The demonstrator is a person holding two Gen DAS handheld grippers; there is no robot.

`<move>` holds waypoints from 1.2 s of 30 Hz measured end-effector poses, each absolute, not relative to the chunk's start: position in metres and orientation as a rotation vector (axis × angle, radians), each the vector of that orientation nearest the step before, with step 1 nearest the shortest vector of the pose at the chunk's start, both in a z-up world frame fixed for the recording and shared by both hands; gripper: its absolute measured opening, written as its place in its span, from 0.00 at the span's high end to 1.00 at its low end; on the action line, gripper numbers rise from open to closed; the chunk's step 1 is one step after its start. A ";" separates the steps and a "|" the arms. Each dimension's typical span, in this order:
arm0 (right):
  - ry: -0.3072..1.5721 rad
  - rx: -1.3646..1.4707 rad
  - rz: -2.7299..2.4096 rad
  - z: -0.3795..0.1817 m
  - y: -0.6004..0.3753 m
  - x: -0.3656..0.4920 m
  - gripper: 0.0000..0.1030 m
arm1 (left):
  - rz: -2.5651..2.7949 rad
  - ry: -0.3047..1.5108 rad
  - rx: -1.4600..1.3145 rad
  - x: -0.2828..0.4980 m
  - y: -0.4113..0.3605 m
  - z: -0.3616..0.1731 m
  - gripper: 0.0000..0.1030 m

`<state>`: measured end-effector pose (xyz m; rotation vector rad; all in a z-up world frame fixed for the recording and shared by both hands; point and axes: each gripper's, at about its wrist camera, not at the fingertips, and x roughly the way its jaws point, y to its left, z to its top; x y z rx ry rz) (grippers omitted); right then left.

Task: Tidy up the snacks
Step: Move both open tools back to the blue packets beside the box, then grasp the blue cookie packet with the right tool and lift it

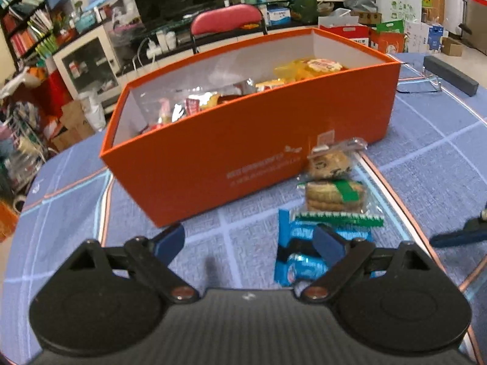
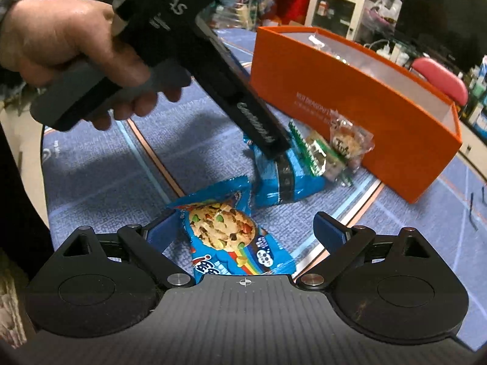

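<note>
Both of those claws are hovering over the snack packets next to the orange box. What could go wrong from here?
The left gripper is open with one finger over the shiny blue foil packet, off centre, so closing might pinch only an edge and let it slip. That packet touches the green-striped clear biscuit packet, which could be dragged along. The open right gripper straddles the blue chocolate-chip cookie packet; the two tools work close together and might bump.

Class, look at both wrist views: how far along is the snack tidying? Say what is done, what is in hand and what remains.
Done: several snacks already lie inside the orange box. In hand: nothing is gripped; the left tongs hang open over the blue wafer pack, and the right tongs stand open around the rainbow cookie packet. Left: those two, plus the green-striped biscuit pack and the clear-wrapped cookie beside the box.
</note>
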<state>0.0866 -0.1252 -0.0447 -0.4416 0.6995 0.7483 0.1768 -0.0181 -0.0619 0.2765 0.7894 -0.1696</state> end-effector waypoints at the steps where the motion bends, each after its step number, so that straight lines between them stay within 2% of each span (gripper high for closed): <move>1: 0.704 -0.436 0.754 -0.047 -0.125 0.087 0.16 | -0.162 0.789 0.280 0.179 -0.020 -0.063 0.10; 4: 0.733 -0.420 0.782 -0.052 -0.122 0.092 0.20 | -0.159 0.800 0.280 0.182 -0.021 -0.058 0.10; 8: 0.742 -0.444 0.796 -0.055 -0.122 0.094 0.20 | -0.153 0.775 0.261 0.181 -0.004 -0.046 0.10; 12: 0.786 -0.423 0.846 -0.061 -0.122 0.101 0.28 | -0.127 0.798 0.335 0.183 -0.007 -0.056 0.10; 17: 0.790 -0.400 0.835 -0.062 -0.122 0.101 0.29 | -0.151 0.805 0.359 0.182 -0.025 -0.063 0.10; 21: 0.786 -0.395 0.819 -0.064 -0.122 0.098 0.25 | -0.157 0.782 0.384 0.181 -0.035 -0.063 0.10; 24: 0.794 -0.388 0.826 -0.065 -0.122 0.099 0.23 | -0.317 0.690 0.440 0.176 -0.033 -0.056 0.10; 28: 0.797 -0.395 0.844 -0.065 -0.124 0.098 0.22 | -0.508 0.601 0.631 0.169 -0.032 -0.058 0.10; 31: 0.798 -0.393 0.838 -0.066 -0.124 0.097 0.22 | -0.535 0.644 0.647 0.164 -0.032 -0.059 0.10; 34: 0.803 -0.391 0.829 -0.066 -0.125 0.095 0.20 | -0.620 0.774 0.545 0.158 -0.022 -0.051 0.10; 36: 0.799 -0.387 0.831 -0.066 -0.127 0.093 0.20 | -0.648 0.792 0.511 0.151 -0.013 -0.045 0.10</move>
